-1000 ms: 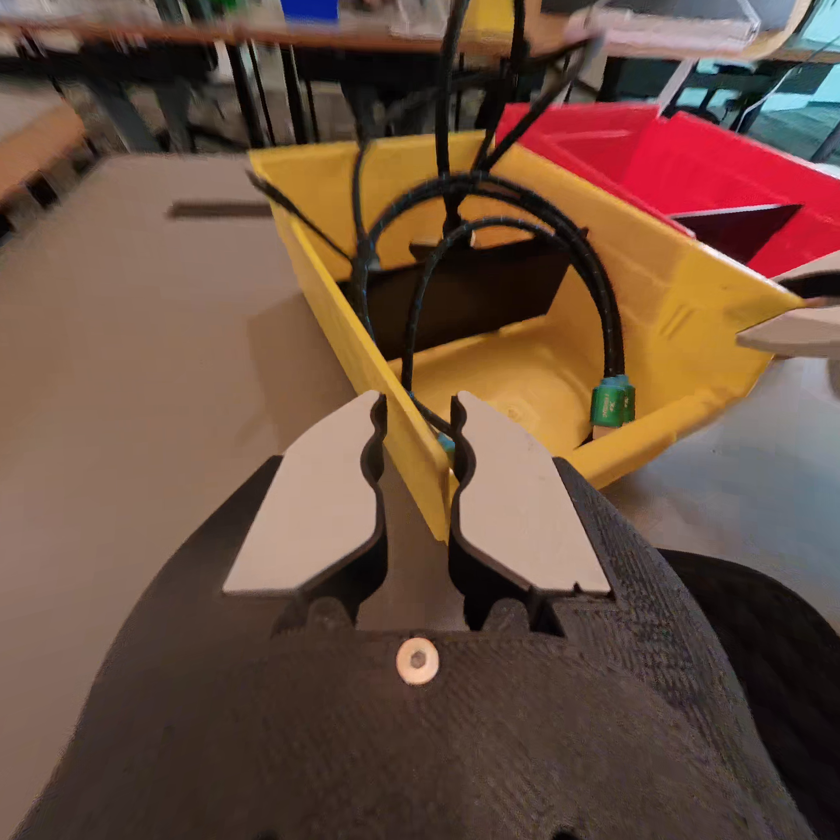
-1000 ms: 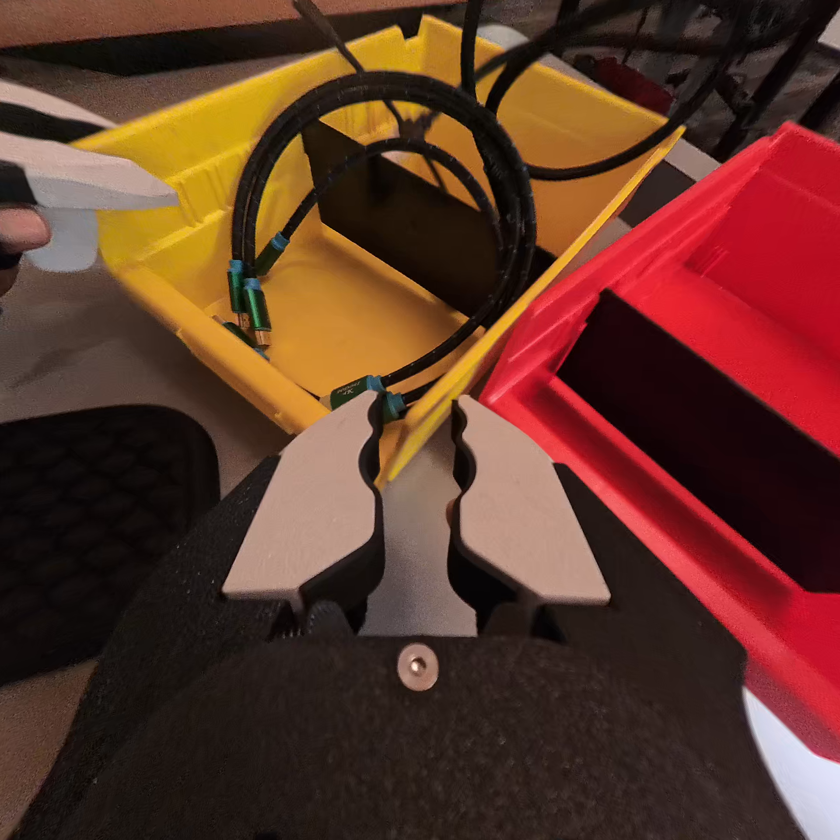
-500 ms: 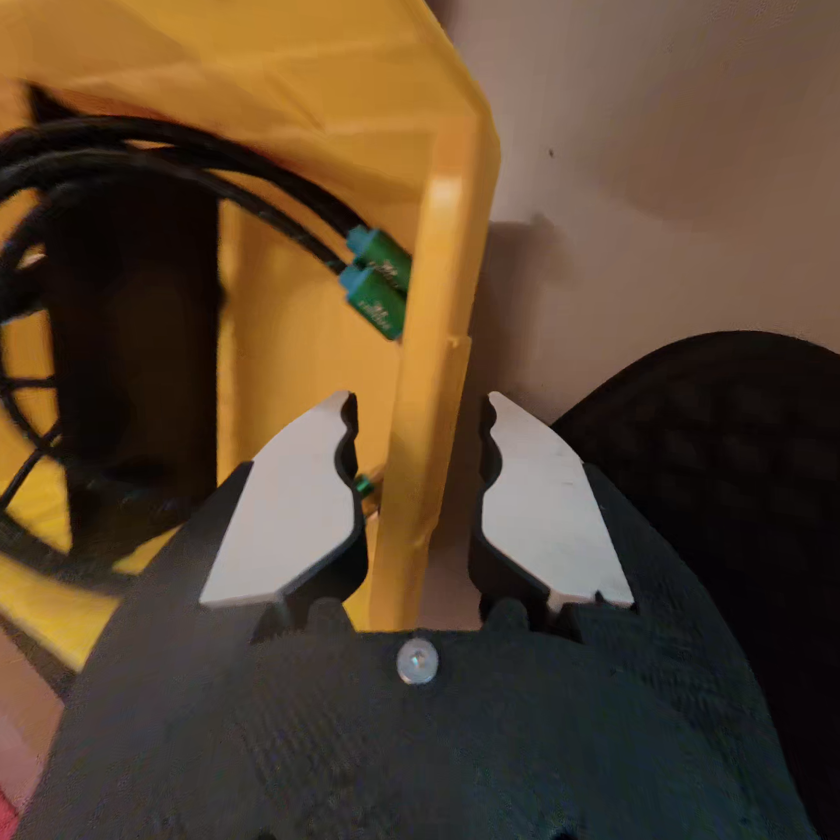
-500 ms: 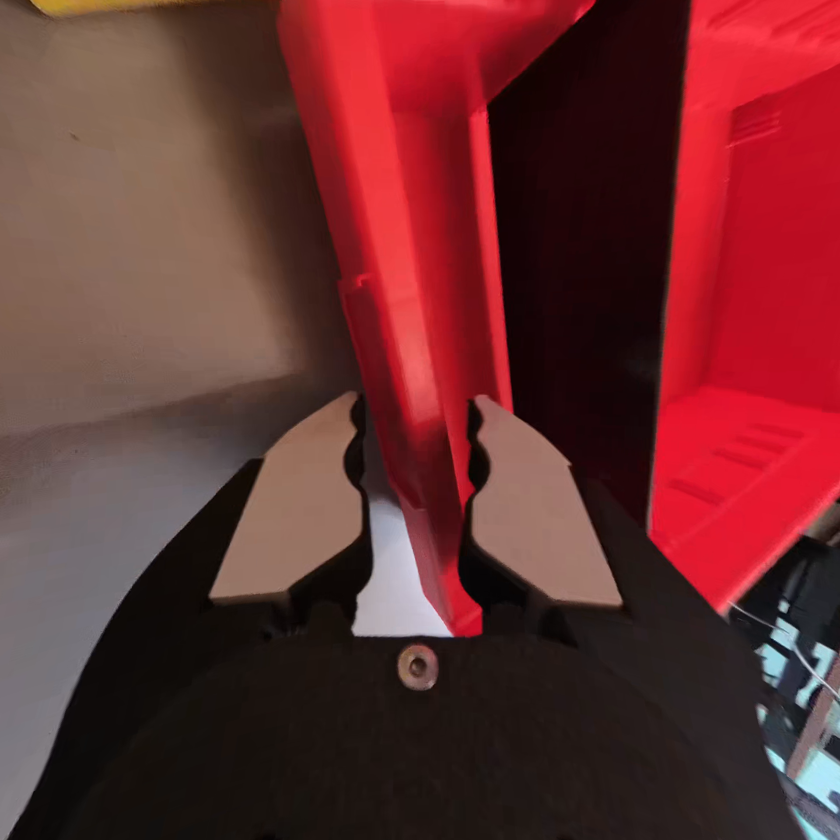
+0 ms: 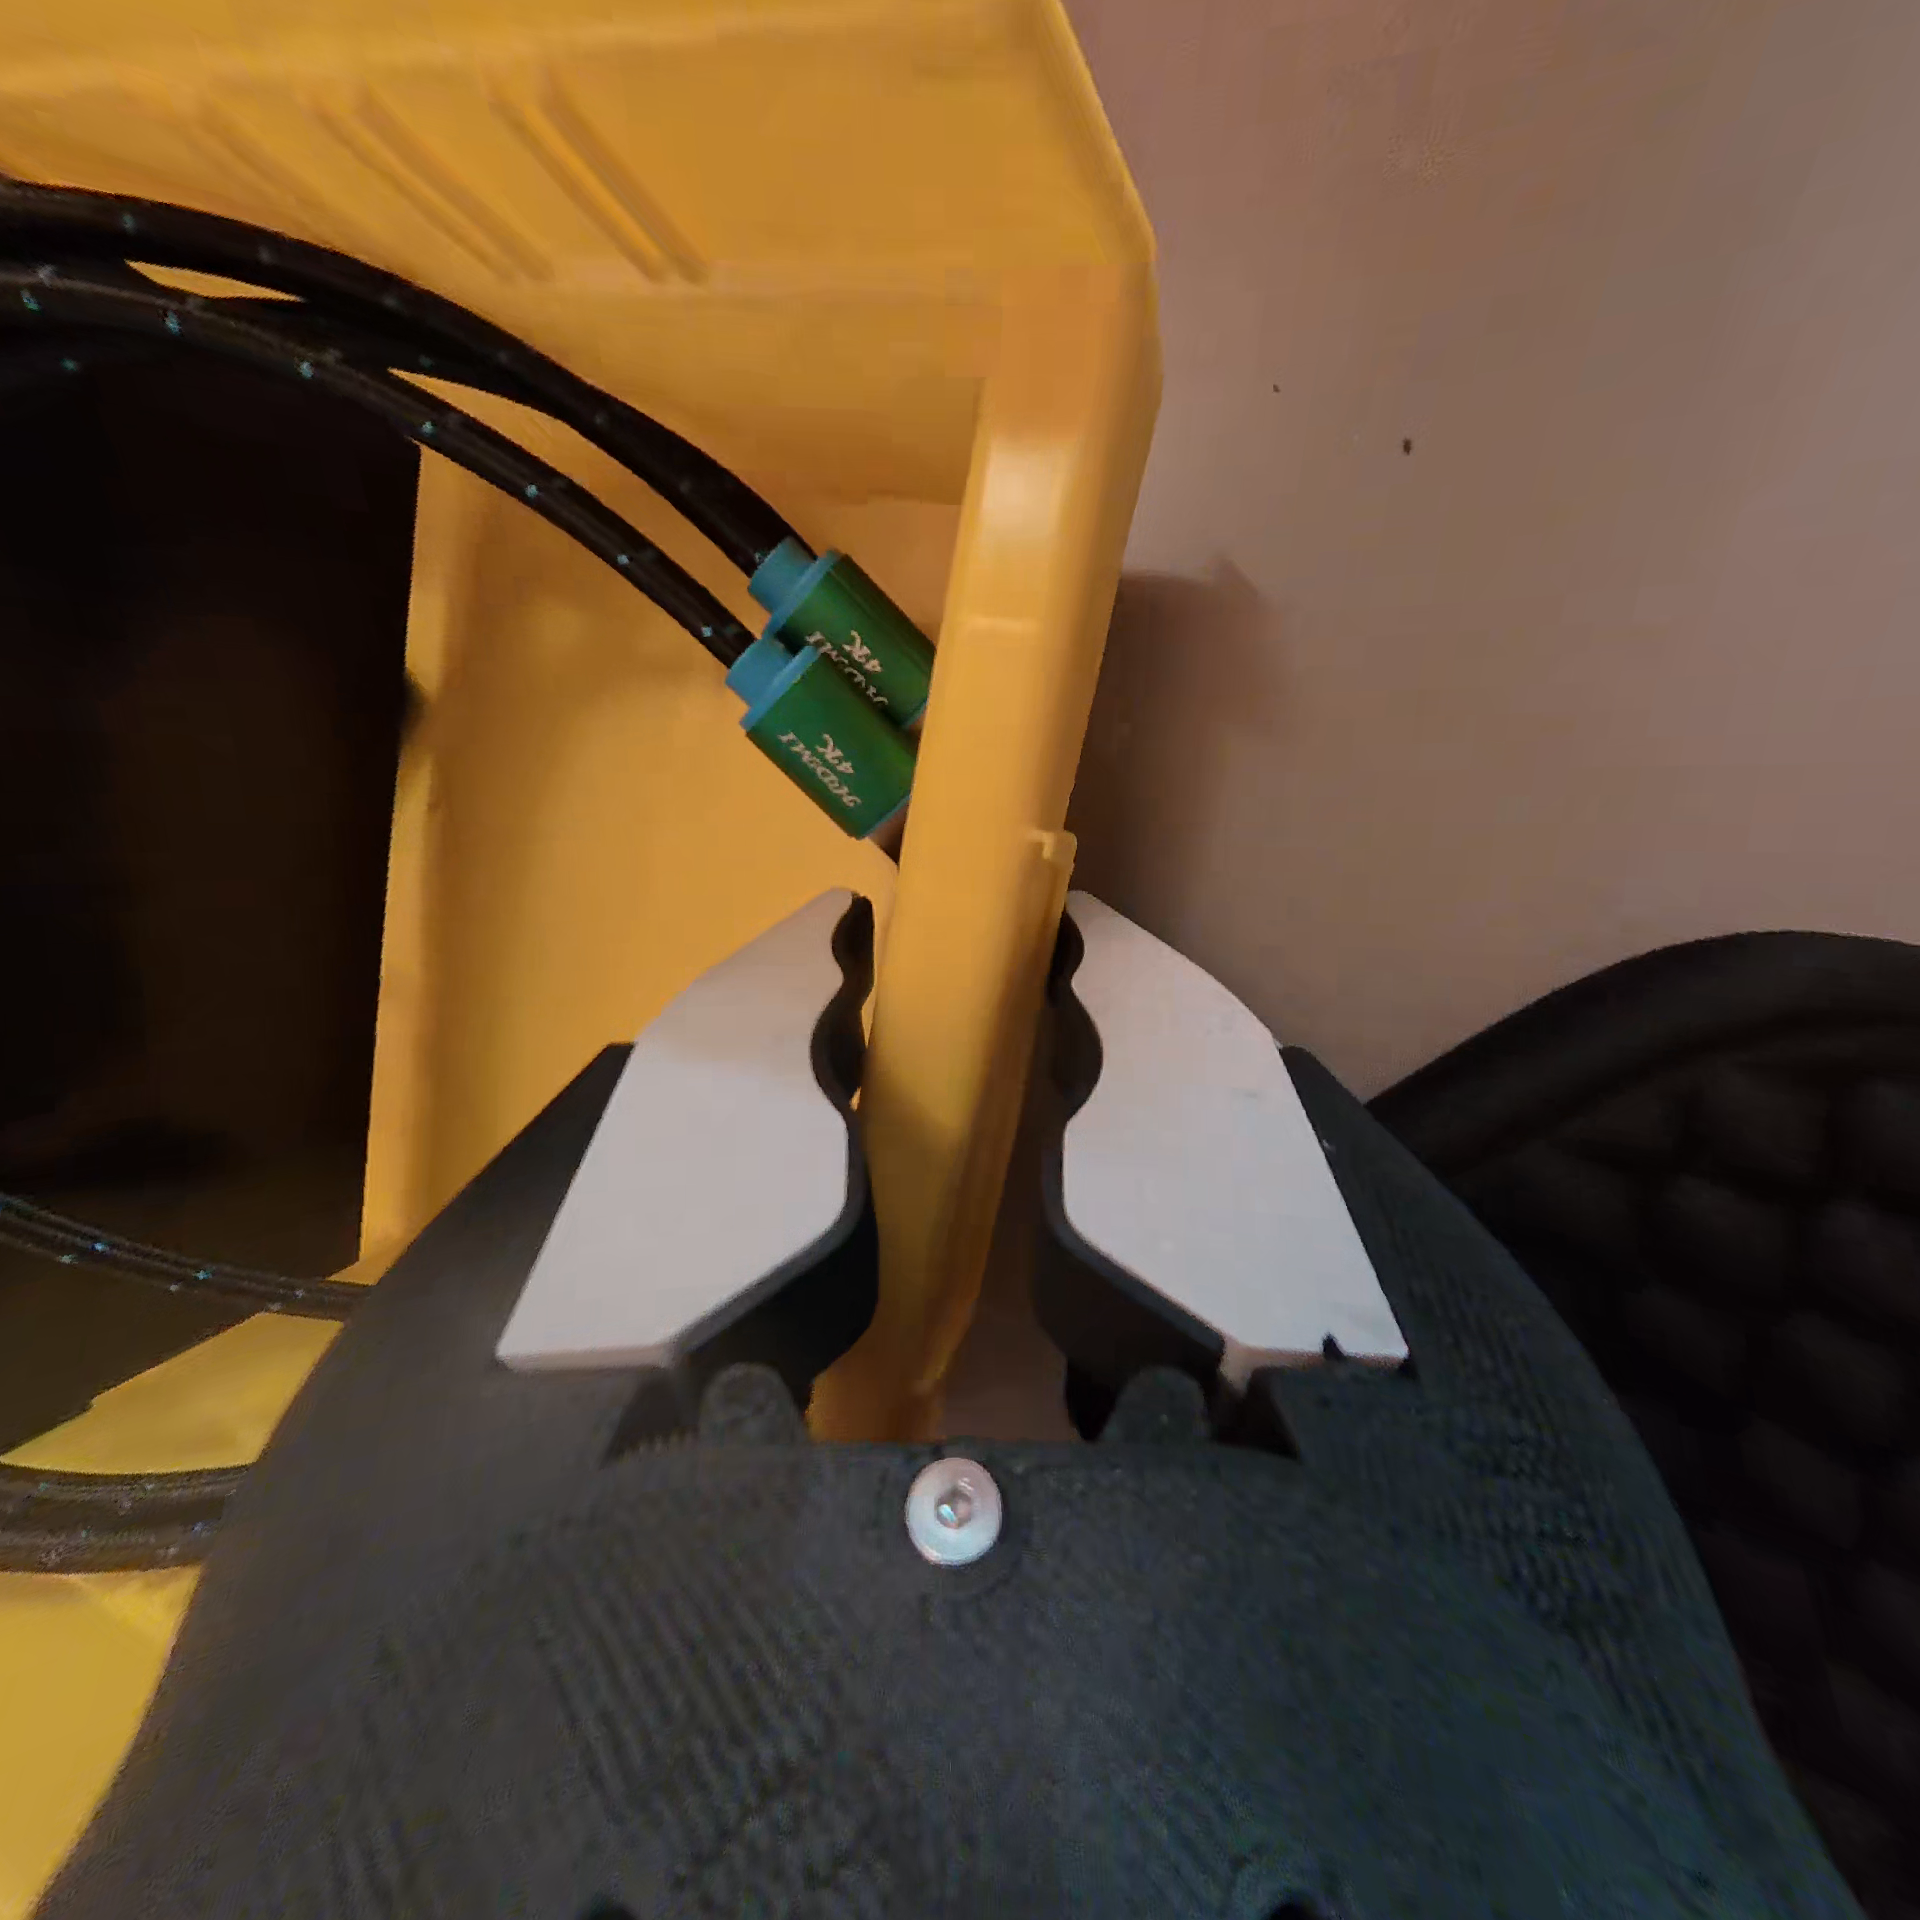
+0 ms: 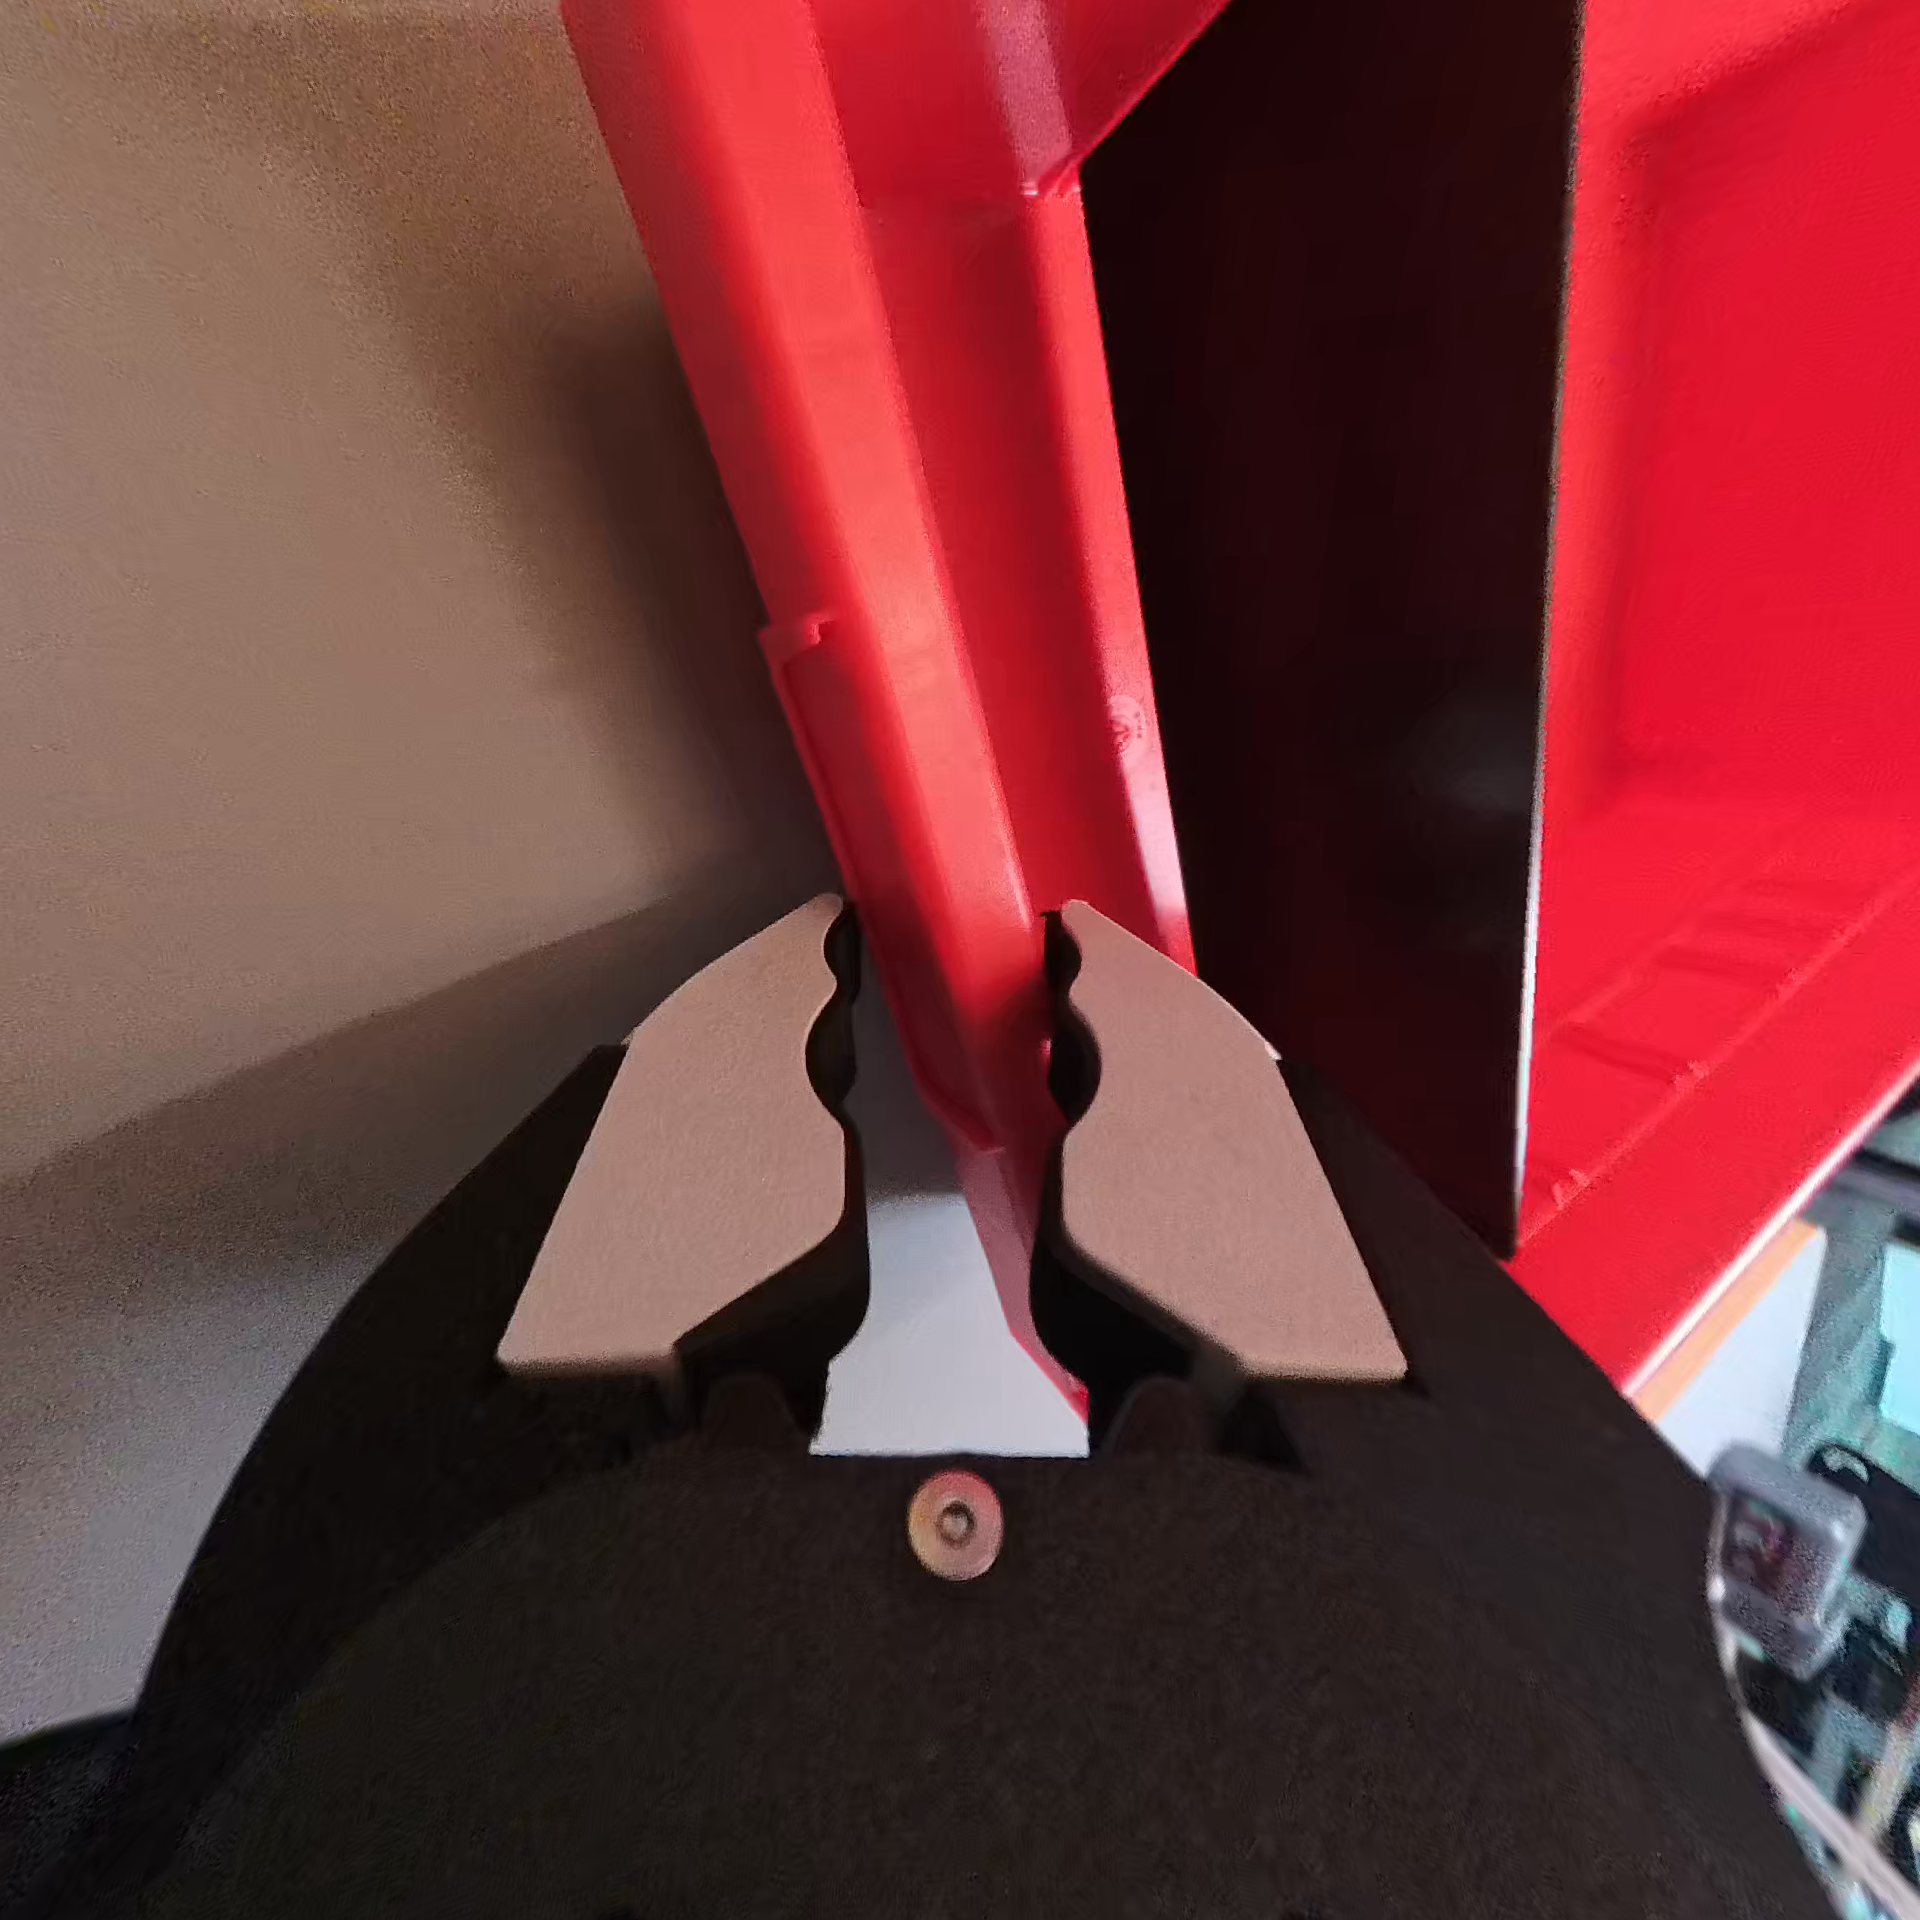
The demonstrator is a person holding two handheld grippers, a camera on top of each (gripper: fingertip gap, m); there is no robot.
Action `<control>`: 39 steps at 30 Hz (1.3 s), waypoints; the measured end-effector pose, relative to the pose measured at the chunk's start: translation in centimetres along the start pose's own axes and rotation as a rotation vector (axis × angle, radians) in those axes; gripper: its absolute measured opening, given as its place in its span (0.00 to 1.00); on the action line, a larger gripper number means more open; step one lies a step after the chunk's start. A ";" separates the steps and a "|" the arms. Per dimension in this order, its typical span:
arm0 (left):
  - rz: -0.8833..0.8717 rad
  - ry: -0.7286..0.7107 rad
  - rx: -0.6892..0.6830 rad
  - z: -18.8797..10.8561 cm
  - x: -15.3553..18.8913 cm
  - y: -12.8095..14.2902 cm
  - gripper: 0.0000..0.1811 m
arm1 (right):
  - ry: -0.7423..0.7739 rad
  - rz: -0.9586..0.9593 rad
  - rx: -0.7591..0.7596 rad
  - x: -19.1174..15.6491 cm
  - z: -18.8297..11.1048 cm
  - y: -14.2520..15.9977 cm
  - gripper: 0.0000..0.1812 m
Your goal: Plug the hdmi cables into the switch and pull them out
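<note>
Left wrist view, nearest first: the left gripper (image 5: 961, 914) is closed on the front rim of the yellow bin (image 5: 1023, 644), one finger inside the bin and one outside, both pads pressed against the plastic wall. To the right of the gripper body lies a black textured mat (image 5: 1683, 1195) on the beige table (image 5: 1507, 416). Just beyond the fingertips, inside the bin, two green HDMI plugs (image 5: 831, 707) rest side by side against the inner face of that front wall, tips pointing down toward it. Their black braided cables (image 5: 416, 364) arc away to the left over a dark divider panel (image 5: 187, 831) standing across the bin. More cable runs low at the left edge.

Right wrist view, nearest first: the right gripper (image 6: 951, 914) straddles the front wall of the red bin (image 6: 883, 571). The right finger bears on the wall; the left appears to touch only near its tip, with a gap lower down, so the firmness of the hold is uncertain. Farther in, a dark divider (image 6: 1320, 623) stands across the red bin. The table surface (image 6: 312, 520) lies to the left.
</note>
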State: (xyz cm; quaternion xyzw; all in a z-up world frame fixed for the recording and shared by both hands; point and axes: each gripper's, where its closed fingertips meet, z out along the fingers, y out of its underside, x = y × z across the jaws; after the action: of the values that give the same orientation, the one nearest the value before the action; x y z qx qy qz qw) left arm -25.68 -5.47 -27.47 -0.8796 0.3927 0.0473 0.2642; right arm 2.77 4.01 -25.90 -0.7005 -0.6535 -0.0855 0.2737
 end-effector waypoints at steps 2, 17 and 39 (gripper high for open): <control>-0.004 -0.011 -0.003 0.2 -0.6 -0.1 0.18 | 0.036 0.038 -0.022 0.8 -0.3 2.2 0.19; -0.050 -0.130 0.013 2.1 -8.2 -0.1 0.22 | 0.132 0.313 0.119 9.0 -1.1 3.8 0.21; -0.568 -0.264 0.249 -2.0 -27.8 -5.5 0.48 | 0.048 0.641 0.930 8.2 -1.6 -7.4 0.18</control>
State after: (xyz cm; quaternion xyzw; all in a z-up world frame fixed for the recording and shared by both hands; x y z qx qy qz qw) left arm -41.13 15.08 -15.28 -0.9012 0.0969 0.0371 0.4207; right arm -2.89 10.29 -18.61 -0.6674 -0.3705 0.2829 0.5807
